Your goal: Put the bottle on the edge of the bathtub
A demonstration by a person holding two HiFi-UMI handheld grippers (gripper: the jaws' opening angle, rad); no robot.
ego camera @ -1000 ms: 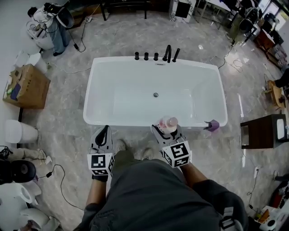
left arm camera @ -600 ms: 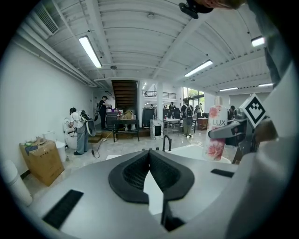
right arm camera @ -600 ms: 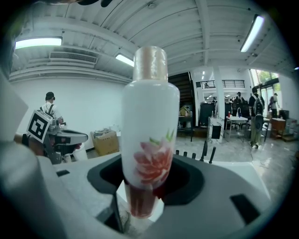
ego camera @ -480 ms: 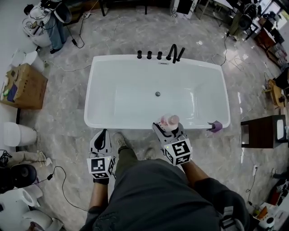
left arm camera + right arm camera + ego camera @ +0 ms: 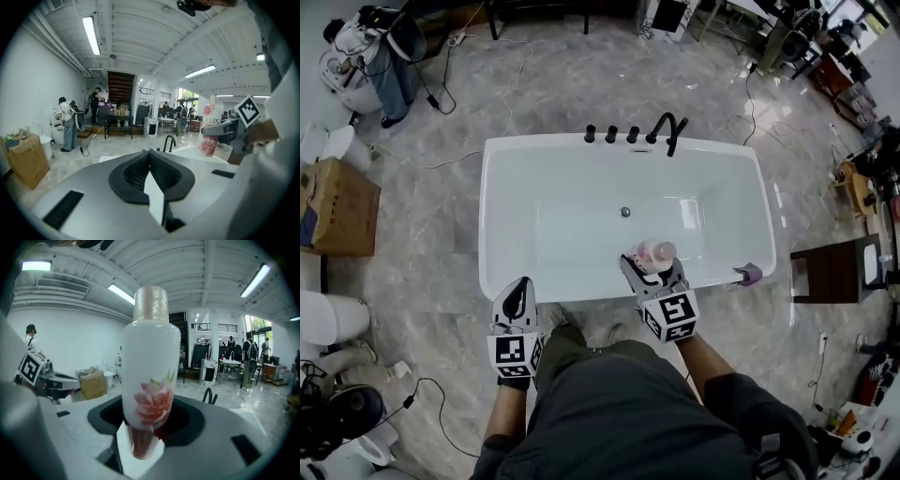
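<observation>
A white bottle (image 5: 150, 376) with a pink flower print and a pale cap stands upright between the jaws of my right gripper (image 5: 140, 446), which is shut on its lower part. In the head view the bottle (image 5: 653, 255) hangs over the near rim of the white bathtub (image 5: 581, 291), right of the middle, with my right gripper (image 5: 654, 270) under it. My left gripper (image 5: 515, 302) is shut and holds nothing, just in front of the near rim at the left. In the left gripper view my left gripper (image 5: 149, 161) points over the tub and the bottle (image 5: 210, 125) shows at the right.
Black taps and a spout (image 5: 664, 131) line the tub's far rim. A purple object (image 5: 748, 274) sits at the tub's near right corner. A dark side table (image 5: 830, 272) stands to the right, a cardboard box (image 5: 337, 208) to the left. Cables cross the marble floor.
The person has stepped closer to the tub. My right gripper with the bottle has moved from just in front of the near rim to over it. My left gripper stays by the near rim.
</observation>
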